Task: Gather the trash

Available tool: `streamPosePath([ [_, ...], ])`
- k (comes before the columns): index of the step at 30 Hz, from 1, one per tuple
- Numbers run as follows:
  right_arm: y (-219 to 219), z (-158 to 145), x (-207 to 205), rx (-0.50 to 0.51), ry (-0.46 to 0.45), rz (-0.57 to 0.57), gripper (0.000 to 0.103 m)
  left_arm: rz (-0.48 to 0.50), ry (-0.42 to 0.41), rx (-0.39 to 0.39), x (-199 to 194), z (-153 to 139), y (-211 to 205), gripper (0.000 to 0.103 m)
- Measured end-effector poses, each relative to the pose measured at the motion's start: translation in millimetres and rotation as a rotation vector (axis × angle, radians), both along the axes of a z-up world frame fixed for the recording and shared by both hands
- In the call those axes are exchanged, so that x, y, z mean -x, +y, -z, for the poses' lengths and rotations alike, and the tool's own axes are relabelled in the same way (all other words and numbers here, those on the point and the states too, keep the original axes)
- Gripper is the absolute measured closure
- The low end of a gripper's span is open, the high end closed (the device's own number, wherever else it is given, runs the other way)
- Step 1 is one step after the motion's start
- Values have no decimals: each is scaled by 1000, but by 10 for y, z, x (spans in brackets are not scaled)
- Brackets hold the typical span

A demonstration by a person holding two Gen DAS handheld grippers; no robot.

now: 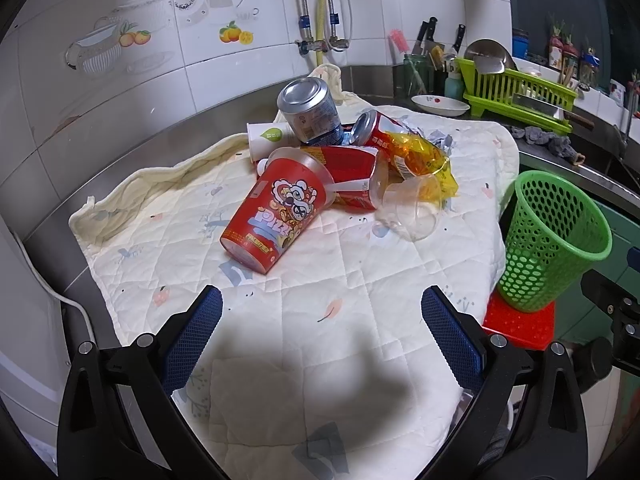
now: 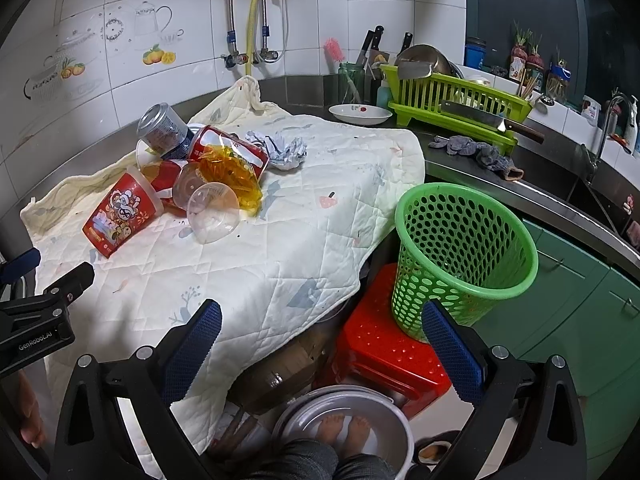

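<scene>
Left wrist view: both grippers, left gripper [image 1: 322,314] and right gripper [image 2: 322,326], hold their fingers wide apart, empty. Trash pile [image 1: 332,160] sits at twelve o'clock; the tilted green basket [image 1: 554,240] at three could tip off its red stool [image 1: 520,326].

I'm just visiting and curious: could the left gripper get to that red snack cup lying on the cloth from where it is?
Probably yes. The left gripper is open and empty, and the red snack cup lies straight ahead at the near edge of the pile, with only bare cloth between them.
</scene>
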State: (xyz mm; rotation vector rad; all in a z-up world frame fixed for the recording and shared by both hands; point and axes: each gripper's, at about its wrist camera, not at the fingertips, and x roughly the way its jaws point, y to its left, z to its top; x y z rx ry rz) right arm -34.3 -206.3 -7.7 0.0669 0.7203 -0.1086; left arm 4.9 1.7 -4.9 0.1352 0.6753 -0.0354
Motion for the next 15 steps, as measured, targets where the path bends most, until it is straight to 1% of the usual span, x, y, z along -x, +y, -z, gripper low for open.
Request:
streamPosePath([
  [15,-14,19,-24,10,0,3,6,4,20,15,-46,37,21,5],
])
